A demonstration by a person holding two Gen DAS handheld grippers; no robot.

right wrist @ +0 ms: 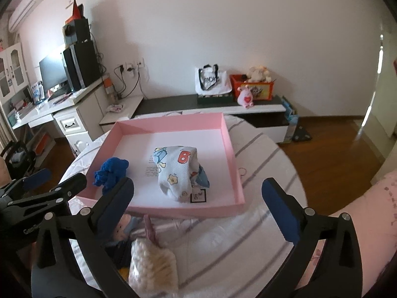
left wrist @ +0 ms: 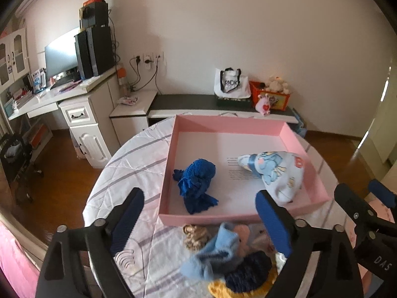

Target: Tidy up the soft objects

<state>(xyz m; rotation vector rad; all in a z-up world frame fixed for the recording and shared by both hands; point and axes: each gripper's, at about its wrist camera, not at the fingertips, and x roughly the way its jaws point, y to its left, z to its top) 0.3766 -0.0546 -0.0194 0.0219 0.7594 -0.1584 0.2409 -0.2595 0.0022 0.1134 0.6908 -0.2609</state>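
Observation:
A shallow pink tray (left wrist: 171, 164) (right wrist: 230, 149) sits on a round table with a striped white cloth. Inside lie a dark blue knitted piece (left wrist: 198, 183) (right wrist: 111, 171) on the left and a white cartoon-print cloth bundle (left wrist: 278, 171) (right wrist: 178, 171) on the right. In front of the tray a doll in a light blue hood (left wrist: 218, 250) (right wrist: 124, 228) lies with other soft pieces, beside a cream knitted item (right wrist: 153, 265). My left gripper (left wrist: 198, 206) is open above the doll, nothing between its fingers. My right gripper (right wrist: 196, 196) is open over the tray's near edge, also empty.
The table's edge curves round on both sides, with wooden floor beyond. A white desk (left wrist: 82, 114) with a monitor stands at the left. A low bench (left wrist: 211, 101) along the wall holds a bag and a toy box. A pink sleeve (right wrist: 367, 213) shows at right.

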